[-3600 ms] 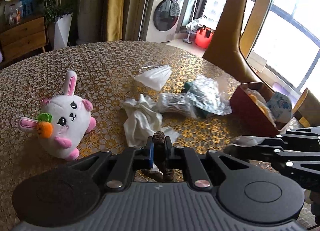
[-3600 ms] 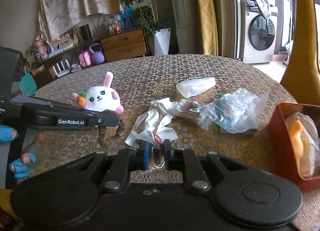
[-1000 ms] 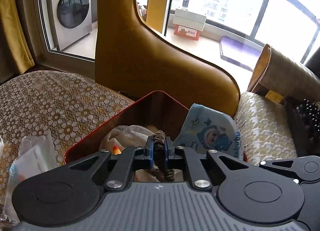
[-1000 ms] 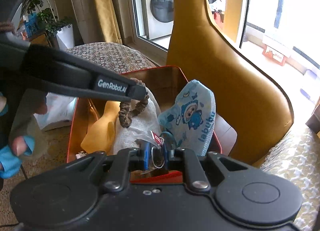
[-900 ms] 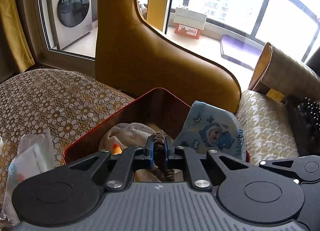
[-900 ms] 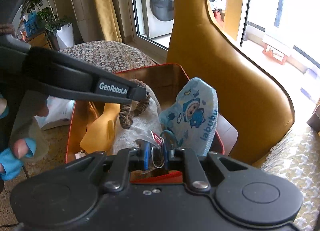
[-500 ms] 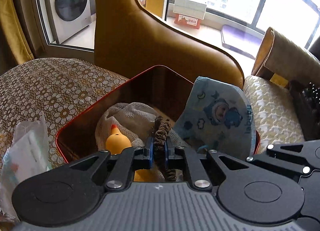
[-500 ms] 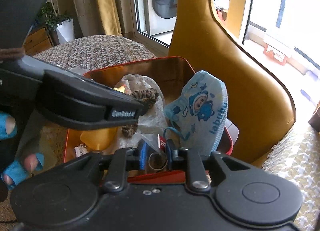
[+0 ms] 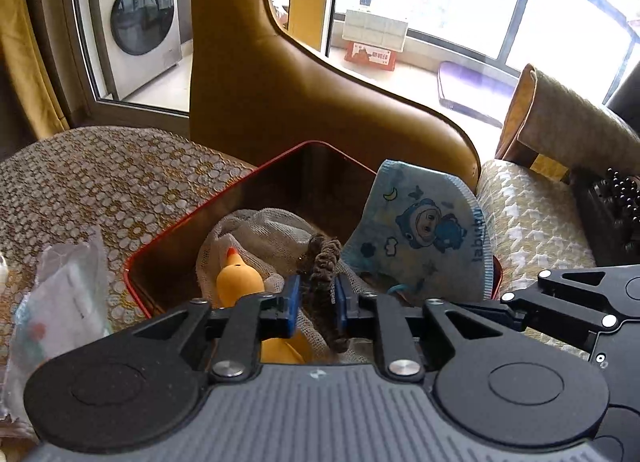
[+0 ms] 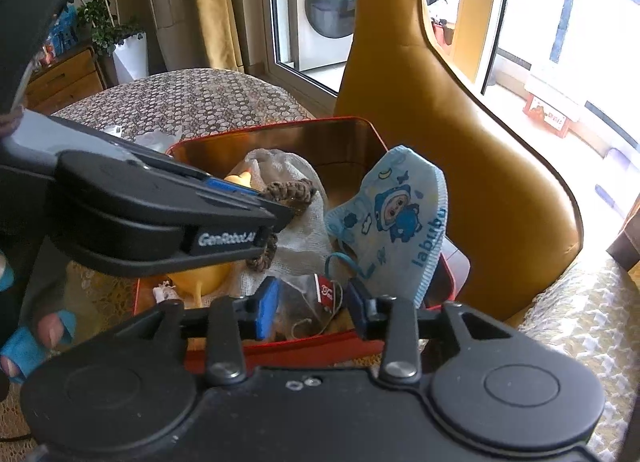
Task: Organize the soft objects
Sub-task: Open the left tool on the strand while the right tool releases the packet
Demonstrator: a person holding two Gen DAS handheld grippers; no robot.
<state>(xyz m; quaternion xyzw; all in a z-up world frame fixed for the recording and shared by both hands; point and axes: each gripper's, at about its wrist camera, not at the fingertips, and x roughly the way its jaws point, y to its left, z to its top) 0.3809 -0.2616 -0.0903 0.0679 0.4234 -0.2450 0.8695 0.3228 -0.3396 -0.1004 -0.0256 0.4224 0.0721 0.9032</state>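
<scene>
Table (image 9: pixel 120 186): while both grippers hang over its edge, the patterned cloth carries the box, with a clear plastic packet (image 9: pixel 60 302) just beside it.
Box (image 10: pixel 280 130): red metal, open, already holding a white mesh cloth (image 9: pixel 260 234), a yellow rubber duck (image 9: pixel 238 278) and a blue cartoon face mask (image 10: pixel 396 218) leaning on its right wall.
Left gripper (image 9: pixel 316 298): a second ago it was clamped on the brown hair tie (image 9: pixel 320 294); its jaws have just been opening to a narrow gap, and the tie hangs loose between the blue pads, above the cloth.
Right gripper (image 10: pixel 312 308): its jaws have just been opening to a moderate gap, and the clear bag with the red tag (image 10: pixel 316 298) lies between them, low at the box's near wall, no longer pinched.
Meaning: both items look released into the box, so this step seems nearly finished; the tie may yet snag on a pad.
</scene>
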